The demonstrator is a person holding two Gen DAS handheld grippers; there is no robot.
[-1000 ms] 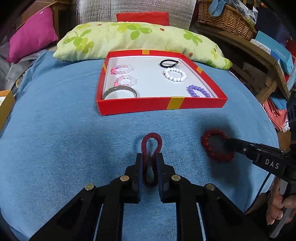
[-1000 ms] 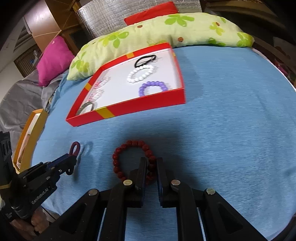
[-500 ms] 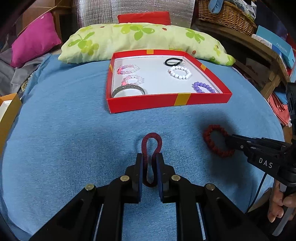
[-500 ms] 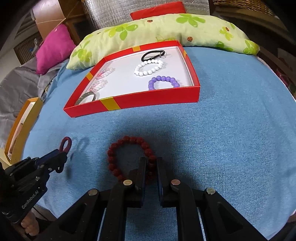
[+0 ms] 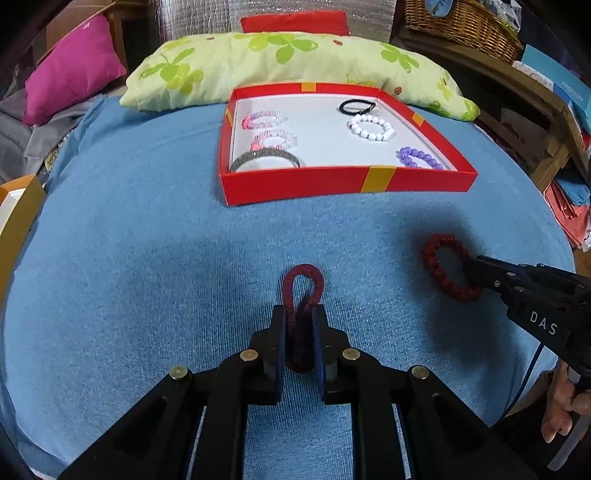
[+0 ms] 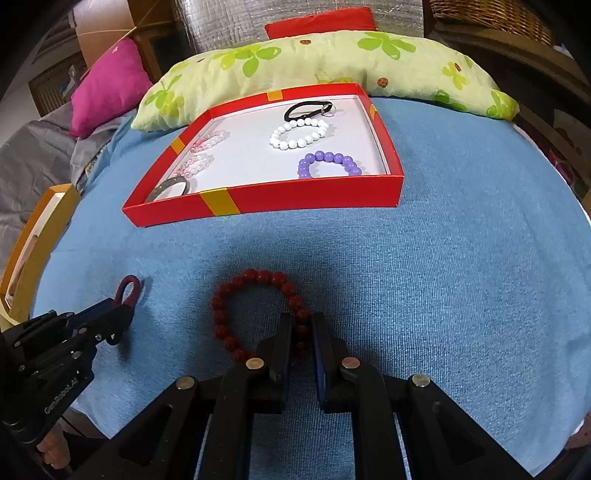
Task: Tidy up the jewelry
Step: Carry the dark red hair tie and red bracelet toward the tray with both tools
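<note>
My left gripper [image 5: 299, 314] is shut on a dark red corded hair band [image 5: 303, 282], held just above the blue cloth; it also shows in the right wrist view [image 6: 129, 290]. My right gripper [image 6: 302, 321] is shut on a dark red bead bracelet [image 6: 255, 306], also seen in the left wrist view [image 5: 447, 271]. Ahead stands a red tray [image 5: 343, 182] with a white floor, also in the right wrist view [image 6: 295, 201]. It holds a white bead bracelet [image 5: 370, 127], a purple one [image 5: 419, 157], a black band [image 5: 356, 107], two pink bracelets and a grey bangle [image 5: 266, 160].
A green flowered pillow [image 5: 288, 66] lies behind the tray, a magenta cushion [image 5: 70, 70] at far left. An orange box [image 5: 18, 214] sits at the cloth's left edge. Wooden furniture and a basket [image 5: 461, 26] stand at the right.
Both grippers have moved forward toward the red tray, each carrying its piece lifted off the cloth. The tray looks nearer and larger.
</note>
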